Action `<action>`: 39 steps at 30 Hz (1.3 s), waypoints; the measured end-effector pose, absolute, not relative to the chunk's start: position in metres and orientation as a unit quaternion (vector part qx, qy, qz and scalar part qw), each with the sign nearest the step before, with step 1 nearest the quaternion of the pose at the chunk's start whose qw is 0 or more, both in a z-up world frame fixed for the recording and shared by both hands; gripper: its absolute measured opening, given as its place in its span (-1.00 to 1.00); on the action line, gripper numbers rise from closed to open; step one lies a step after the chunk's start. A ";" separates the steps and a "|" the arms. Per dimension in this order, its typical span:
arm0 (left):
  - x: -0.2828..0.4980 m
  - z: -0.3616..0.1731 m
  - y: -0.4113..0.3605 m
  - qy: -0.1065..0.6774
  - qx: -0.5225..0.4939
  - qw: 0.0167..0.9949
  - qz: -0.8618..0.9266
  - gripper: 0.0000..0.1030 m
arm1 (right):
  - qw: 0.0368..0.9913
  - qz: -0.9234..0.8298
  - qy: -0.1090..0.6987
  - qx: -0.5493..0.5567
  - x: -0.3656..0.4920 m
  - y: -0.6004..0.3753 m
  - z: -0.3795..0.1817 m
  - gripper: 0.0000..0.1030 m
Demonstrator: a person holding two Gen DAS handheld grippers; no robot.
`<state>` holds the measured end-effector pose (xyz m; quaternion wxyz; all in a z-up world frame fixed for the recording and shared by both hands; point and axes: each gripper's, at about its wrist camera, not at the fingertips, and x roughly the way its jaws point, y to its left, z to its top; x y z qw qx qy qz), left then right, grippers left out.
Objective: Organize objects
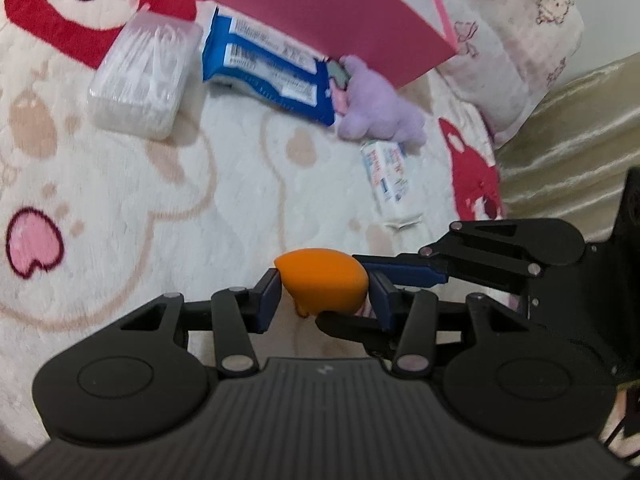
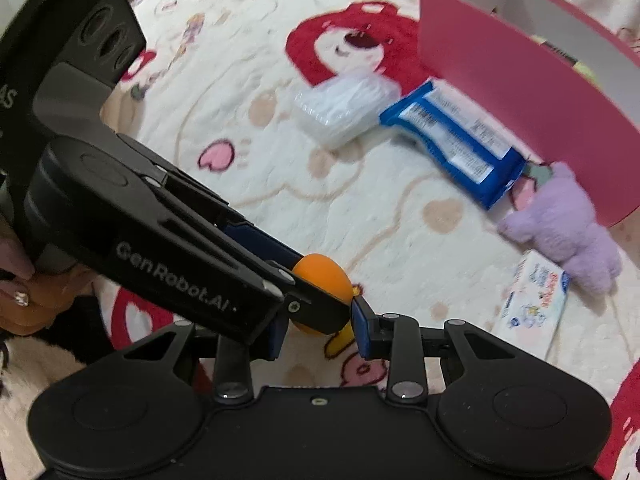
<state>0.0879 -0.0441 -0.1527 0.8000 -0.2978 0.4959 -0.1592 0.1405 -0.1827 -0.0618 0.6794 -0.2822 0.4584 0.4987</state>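
An orange egg-shaped sponge hangs just above the bear-print blanket. My left gripper is shut on it, both blue pads pressing its sides. My right gripper comes in from the right and clamps the same sponge lower down. In the right wrist view the sponge sits between the left gripper's fingers, and my right gripper closes on its yellowish underside; its left pad is hidden behind the other gripper. A pink box stands open-topped at the back.
On the blanket lie a clear plastic box of white picks, a blue pack, a purple plush toy against the pink box, and a small white tissue pack. A pillow lies at the right. A hand holds the left gripper.
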 end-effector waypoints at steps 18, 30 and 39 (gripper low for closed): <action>0.088 -0.088 -0.024 0.461 -0.245 0.836 -0.166 -0.13 | 0.758 0.474 0.397 -0.208 0.130 -0.181 -0.009 -0.26; 0.094 -0.056 -0.014 0.460 -0.188 0.846 -0.191 -0.14 | 0.799 0.442 0.369 -0.173 0.114 -0.171 0.006 -0.25; 0.101 -0.036 -0.012 0.489 -0.135 0.840 -0.194 -0.15 | 0.812 0.431 0.365 -0.145 0.106 -0.167 0.014 -0.25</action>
